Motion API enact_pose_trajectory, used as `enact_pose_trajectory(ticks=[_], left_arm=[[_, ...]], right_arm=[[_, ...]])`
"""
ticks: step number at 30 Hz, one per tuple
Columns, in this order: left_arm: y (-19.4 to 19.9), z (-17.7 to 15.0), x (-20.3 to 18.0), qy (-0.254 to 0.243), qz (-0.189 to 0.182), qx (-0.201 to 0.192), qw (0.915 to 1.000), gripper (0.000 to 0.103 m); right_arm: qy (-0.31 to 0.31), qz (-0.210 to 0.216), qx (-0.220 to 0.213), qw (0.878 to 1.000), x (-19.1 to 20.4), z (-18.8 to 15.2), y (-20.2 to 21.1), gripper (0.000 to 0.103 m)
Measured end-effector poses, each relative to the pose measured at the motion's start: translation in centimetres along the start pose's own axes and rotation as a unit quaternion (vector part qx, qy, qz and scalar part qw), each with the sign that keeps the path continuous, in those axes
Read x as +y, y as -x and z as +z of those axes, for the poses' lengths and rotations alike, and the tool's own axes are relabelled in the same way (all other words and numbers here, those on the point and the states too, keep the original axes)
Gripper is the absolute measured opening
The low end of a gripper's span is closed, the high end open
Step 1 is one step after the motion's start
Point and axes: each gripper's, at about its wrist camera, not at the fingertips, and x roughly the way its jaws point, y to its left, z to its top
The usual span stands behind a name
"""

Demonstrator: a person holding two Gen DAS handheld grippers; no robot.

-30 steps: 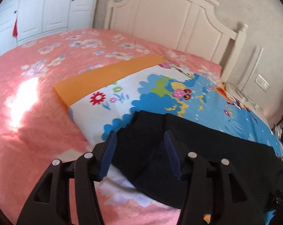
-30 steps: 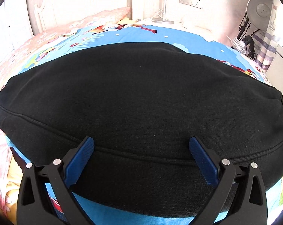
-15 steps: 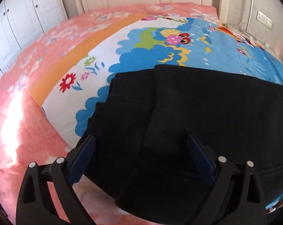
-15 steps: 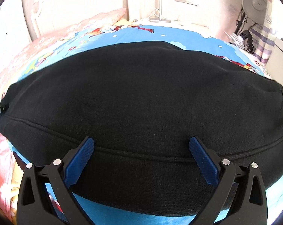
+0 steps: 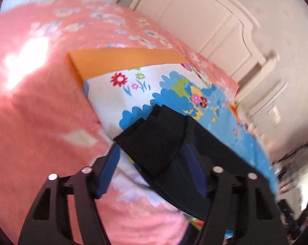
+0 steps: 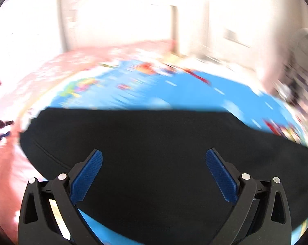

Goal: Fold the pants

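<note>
Pants (image 5: 174, 149), black, lie on the cartoon-print sheet (image 5: 174, 85) spread over the pink bedspread (image 5: 41, 112); they fill centre and lower right of the left wrist view. Left gripper (image 5: 154, 159): jaws partly closed around a raised fold of cloth at the leg end, apparently pinching it, probably to carry that end across for the fold. Right gripper (image 6: 154, 163): jaws spread wide, low over the flat black fabric (image 6: 164, 143) at lower centre, gripping nothing; likely placed to steady or smooth it. Both views motion-blurred. White headboard (image 5: 205, 24) at upper right.
</note>
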Motion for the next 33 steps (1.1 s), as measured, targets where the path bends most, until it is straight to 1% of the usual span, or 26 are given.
enact_pose_trajectory(ticks=[2,3,4,5,6,8,9,11,12,14,16,18,19,25,26,27,29,31,33], left_arm=[[-0.2,-0.3,1.1,0.042,-0.011,0.019,0.9989,0.052],[-0.3,-0.4,1.4,0.052,-0.011,0.025,0.9983,0.047],[-0.5,-0.4,1.5,0.055,-0.014,0.027,0.998,0.046],[-0.6,-0.7,1.6,0.061,-0.016,0.027,0.9977,0.046],[-0.6,-0.8,1.8,0.066,-0.019,0.029,0.9972,0.046],[-1.1,-1.3,1.8,0.075,-0.042,0.042,0.9954,0.046],[-1.5,-1.6,1.7,0.078,-0.049,0.049,0.9945,0.046],[-2.2,-2.1,1.7,0.082,-0.051,0.057,0.9937,0.046],[-2.5,-2.2,1.9,0.09,-0.058,0.057,0.9926,0.046],[-2.8,-2.3,2.6,0.107,-0.074,0.052,0.9901,0.045],[-2.9,-2.0,3.4,0.126,-0.084,0.046,0.9874,0.041],[-3.1,-1.6,4.4,0.146,-0.102,0.038,0.9833,0.039],[-3.4,-1.4,4.6,0.152,-0.105,0.039,0.9821,0.039],[-5.3,-1.2,5.8,0.182,-0.096,0.047,0.9775,0.039],[-5.8,-1.1,6.0,0.185,-0.103,0.05,0.976,0.039],[-6.1,-0.9,6.2,0.186,-0.108,0.049,0.9755,0.039],[-6.2,-0.5,6.0,0.173,-0.113,0.044,0.9774,0.039],[-6.5,-0.1,5.9,0.166,-0.115,0.045,0.9783,0.039],[-7.2,0.1,6.2,0.172,-0.115,0.051,0.977,0.039]], right_arm=[[0.025,0.048,0.026,0.998,4.1,2.6,-3.5,0.098],[0.031,0.064,0.038,0.997,5.5,3.2,-4.8,0.097],[0.044,0.082,0.053,0.994,7.5,3.9,-6.8,0.096],[0.06,0.09,0.069,0.992,9.2,4.4,-8.5,0.09],[0.077,0.093,0.087,0.989,10.6,4.6,-10.3,0.081],[0.097,0.099,0.116,0.983,12.6,4.5,-13.4,0.071],[0.1,0.095,0.132,0.982,13.1,4.5,-15.2,0.067],[0.09,0.085,0.142,0.982,13.4,4.9,-17.7,0.063],[0.094,0.082,0.132,0.983,13.6,5.3,-18.4,0.063],[0.12,0.07,0.132,0.981,14.7,5.1,-19.2,0.063],[0.144,0.061,0.131,0.979,15.4,5.1,-19.5,0.063],[0.148,0.059,0.136,0.978,15.5,5.2,-20.0,0.064],[0.147,0.059,0.139,0.978,15.5,5.4,-20.2,0.064],[0.152,0.044,0.145,0.977,16.4,6.1,-21.2,0.062],[0.141,0.05,0.142,0.978,16.3,6.5,-21.0,0.062],[0.119,0.071,0.132,0.982,16.3,7.0,-20.2,0.062],[0.102,0.109,0.118,0.982,17.2,7.4,-19.1,0.062],[0.108,0.143,0.123,0.976,19.0,7.2,-18.3,0.062],[0.11,0.171,0.127,0.971,20.7,6.5,-17.7,0.062]])
